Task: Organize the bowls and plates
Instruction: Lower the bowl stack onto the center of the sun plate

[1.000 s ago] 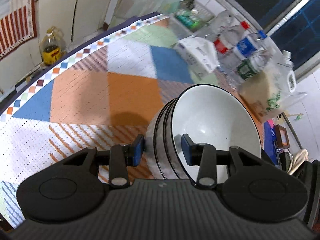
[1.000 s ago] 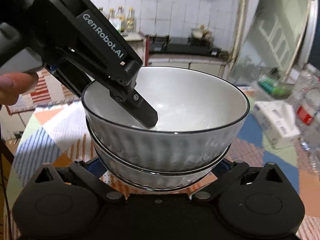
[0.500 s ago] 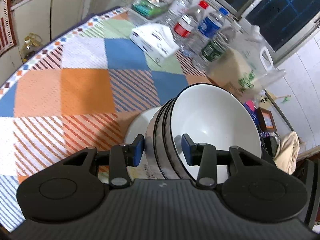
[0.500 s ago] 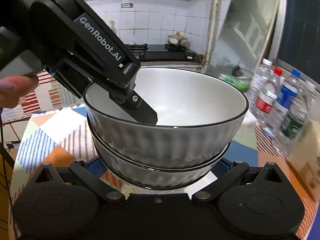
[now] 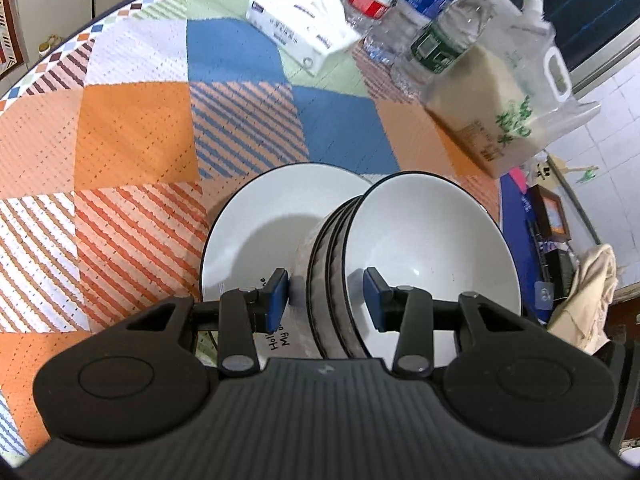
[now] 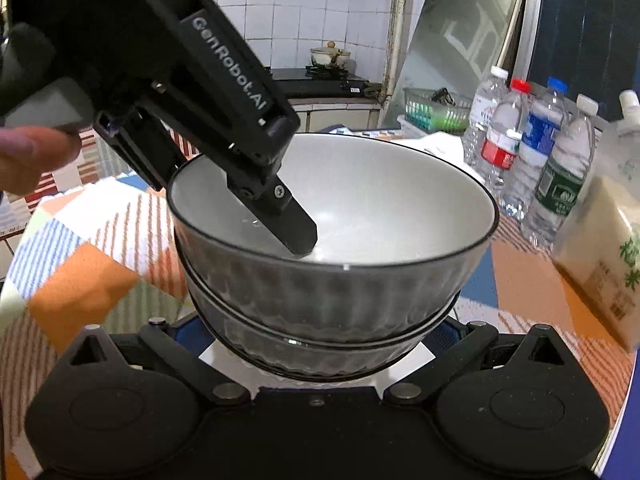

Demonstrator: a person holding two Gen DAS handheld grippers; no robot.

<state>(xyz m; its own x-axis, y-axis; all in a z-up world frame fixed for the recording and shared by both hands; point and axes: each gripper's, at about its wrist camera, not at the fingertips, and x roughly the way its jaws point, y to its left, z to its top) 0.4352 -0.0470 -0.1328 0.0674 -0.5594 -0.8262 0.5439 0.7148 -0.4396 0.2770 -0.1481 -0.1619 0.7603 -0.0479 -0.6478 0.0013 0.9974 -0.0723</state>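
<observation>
Ribbed grey bowls (image 5: 340, 280), white glossy insides, nested between blue-padded fingers (image 5: 278, 296).

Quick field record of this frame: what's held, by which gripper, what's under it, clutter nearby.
held: bowl stack, nested
left gripper: straddles stack wall, one finger inside top bowl
right gripper: fingers either side of lower bowl; contact hidden
below: white plate
surface: patchwork tablecloth
nearby: water bottles, tissue pack, rice jug
</observation>
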